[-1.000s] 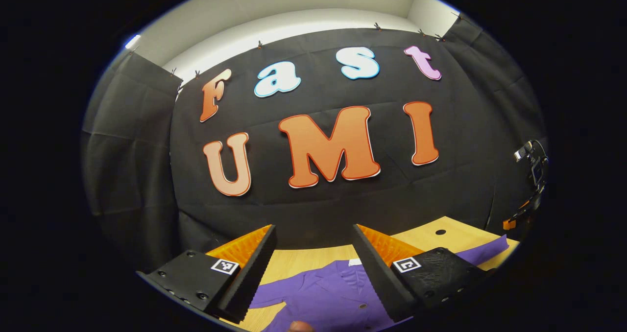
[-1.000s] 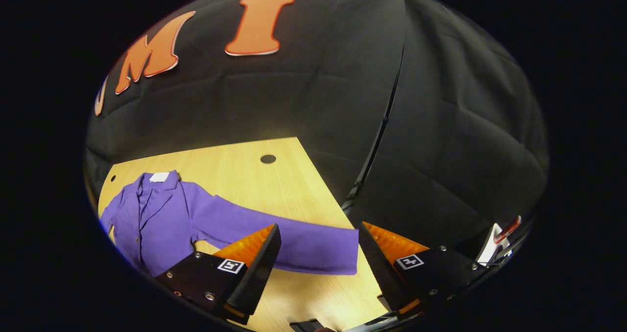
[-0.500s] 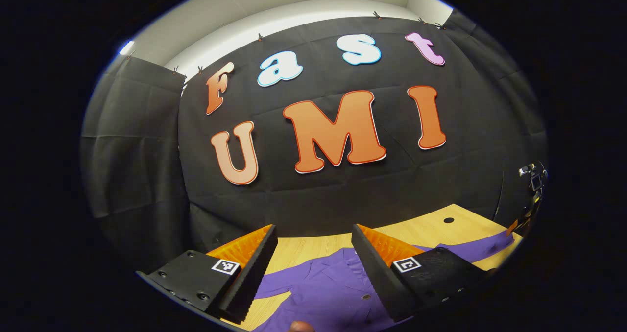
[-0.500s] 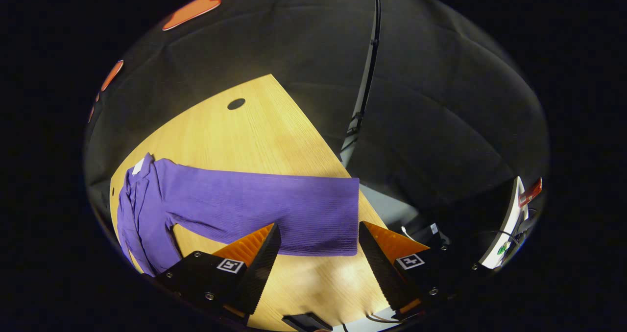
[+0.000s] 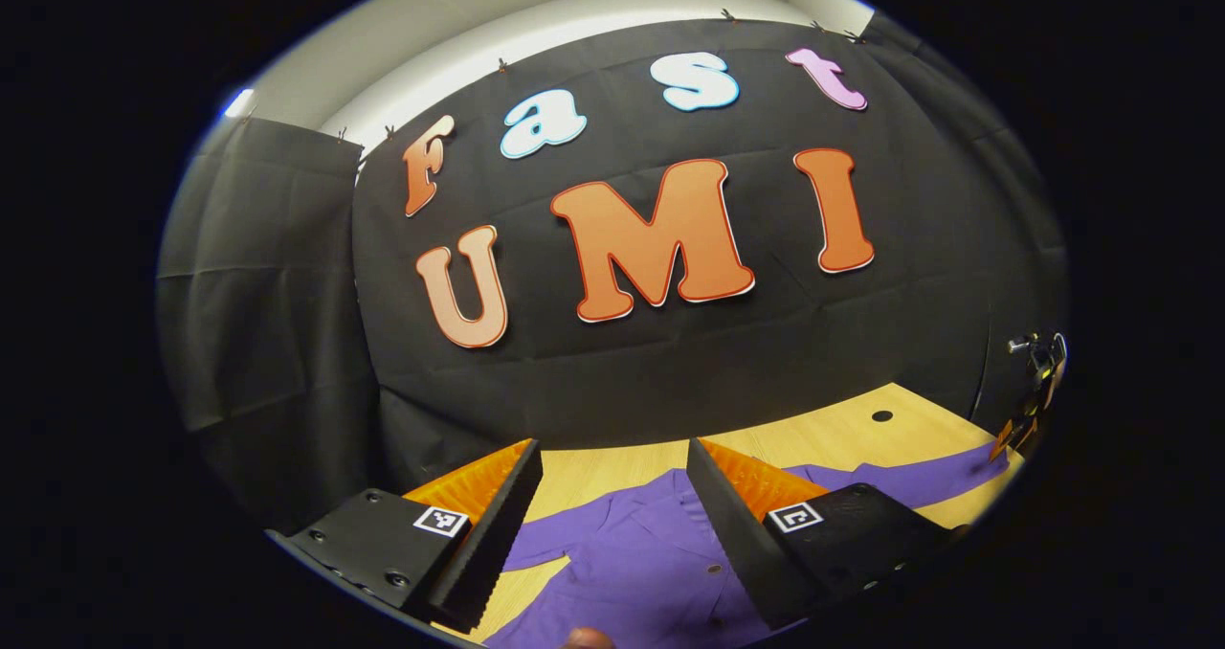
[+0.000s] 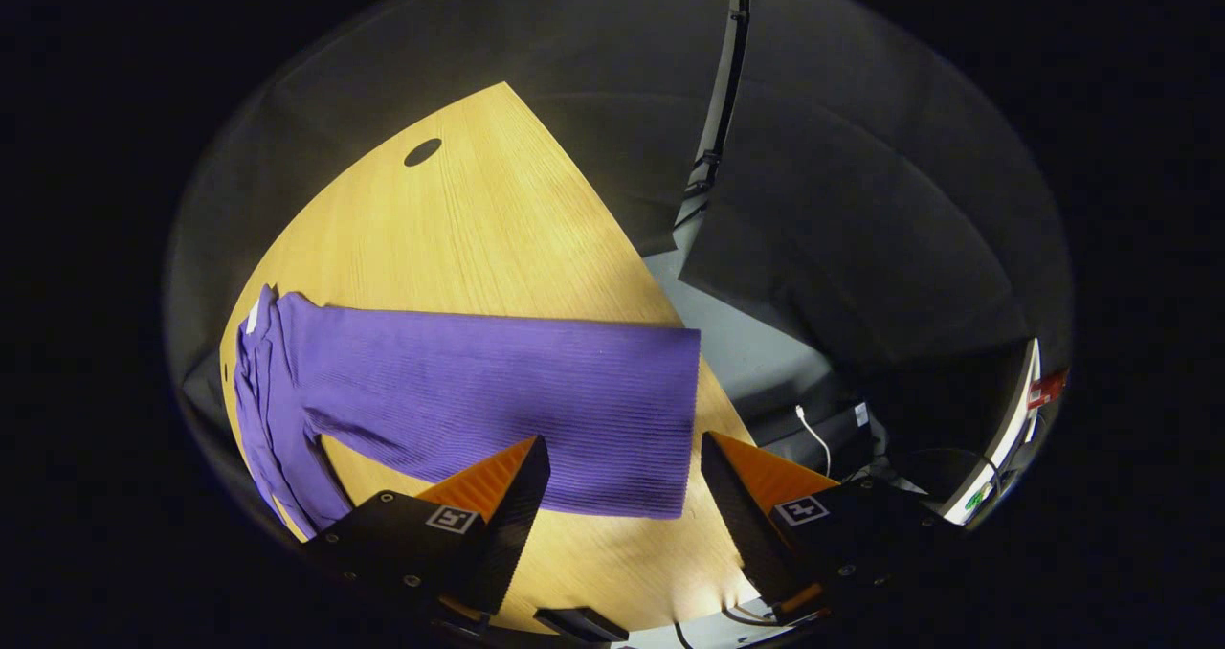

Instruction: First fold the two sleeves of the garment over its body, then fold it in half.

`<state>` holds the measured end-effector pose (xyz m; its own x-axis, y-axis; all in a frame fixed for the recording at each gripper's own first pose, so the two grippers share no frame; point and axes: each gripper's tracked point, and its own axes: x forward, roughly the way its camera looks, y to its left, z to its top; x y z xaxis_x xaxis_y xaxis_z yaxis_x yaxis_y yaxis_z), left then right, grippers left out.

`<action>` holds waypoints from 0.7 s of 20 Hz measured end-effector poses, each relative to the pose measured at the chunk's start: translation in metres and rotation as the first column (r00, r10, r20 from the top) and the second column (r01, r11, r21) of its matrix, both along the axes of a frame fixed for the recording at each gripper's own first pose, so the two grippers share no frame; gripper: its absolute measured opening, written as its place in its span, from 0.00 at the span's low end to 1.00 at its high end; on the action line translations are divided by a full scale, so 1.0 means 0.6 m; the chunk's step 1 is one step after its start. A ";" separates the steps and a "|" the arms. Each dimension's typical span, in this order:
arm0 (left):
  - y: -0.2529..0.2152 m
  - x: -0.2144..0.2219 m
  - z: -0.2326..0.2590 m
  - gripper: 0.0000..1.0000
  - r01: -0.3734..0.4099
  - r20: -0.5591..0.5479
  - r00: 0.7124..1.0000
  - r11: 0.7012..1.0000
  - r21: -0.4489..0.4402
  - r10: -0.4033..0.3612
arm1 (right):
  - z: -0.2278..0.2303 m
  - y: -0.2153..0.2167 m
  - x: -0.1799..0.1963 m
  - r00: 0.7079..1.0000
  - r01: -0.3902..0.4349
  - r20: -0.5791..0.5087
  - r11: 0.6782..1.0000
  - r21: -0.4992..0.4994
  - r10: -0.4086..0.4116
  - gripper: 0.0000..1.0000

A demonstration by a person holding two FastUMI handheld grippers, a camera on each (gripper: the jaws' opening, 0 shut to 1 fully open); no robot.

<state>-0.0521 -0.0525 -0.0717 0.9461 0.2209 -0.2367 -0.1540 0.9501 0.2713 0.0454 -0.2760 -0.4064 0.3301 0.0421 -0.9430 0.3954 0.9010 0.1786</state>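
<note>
Hovering open-jawed above the sleeve cuff, the right gripper lines up its first fold; the left gripper, also open, waits over the garment spread flat on the table.

Garment: lower body cut off by the left gripper view's edge. Right sleeve cuff end partly hidden behind right gripper.
</note>
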 end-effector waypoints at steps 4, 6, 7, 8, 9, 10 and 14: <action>-0.012 0.000 -0.010 0.98 -0.003 -0.022 1.000 1.000 0.005 0.003 | -0.025 -0.005 0.000 0.998 -0.011 -0.061 1.000 -0.025 0.009 0.97; -0.015 -0.001 -0.013 0.98 -0.004 -0.027 1.000 1.000 0.011 0.004 | -0.029 -0.006 -0.001 0.996 -0.013 -0.087 0.999 -0.033 0.010 0.92; -0.018 -0.001 -0.015 0.98 -0.003 -0.034 0.999 1.000 0.012 0.004 | -0.032 -0.001 -0.003 0.995 -0.013 -0.100 0.999 -0.033 0.010 0.92; -0.019 -0.003 -0.021 0.98 -0.003 -0.040 0.999 1.000 0.014 0.004 | -0.031 0.004 -0.005 0.994 -0.025 -0.111 0.999 -0.030 0.022 0.86; -0.021 -0.002 -0.024 0.98 -0.004 -0.046 0.999 1.000 0.017 0.005 | -0.029 0.008 -0.004 0.993 -0.034 -0.113 0.999 -0.029 0.031 0.91; -0.022 -0.005 -0.023 0.98 -0.005 -0.049 0.999 1.000 0.020 0.006 | -0.028 0.015 -0.001 0.993 -0.030 -0.115 0.999 -0.029 0.027 0.70; -0.016 -0.010 -0.013 0.98 -0.001 -0.028 1.000 1.000 0.027 0.002 | -0.025 0.021 0.017 0.997 0.014 -0.073 1.000 -0.006 -0.014 0.23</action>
<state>-0.0581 -0.0619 -0.0795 0.9390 0.2289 -0.2568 -0.1474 0.9422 0.3010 0.0556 -0.2635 -0.4216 0.2606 0.0328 -0.9649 0.4198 0.8961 0.1439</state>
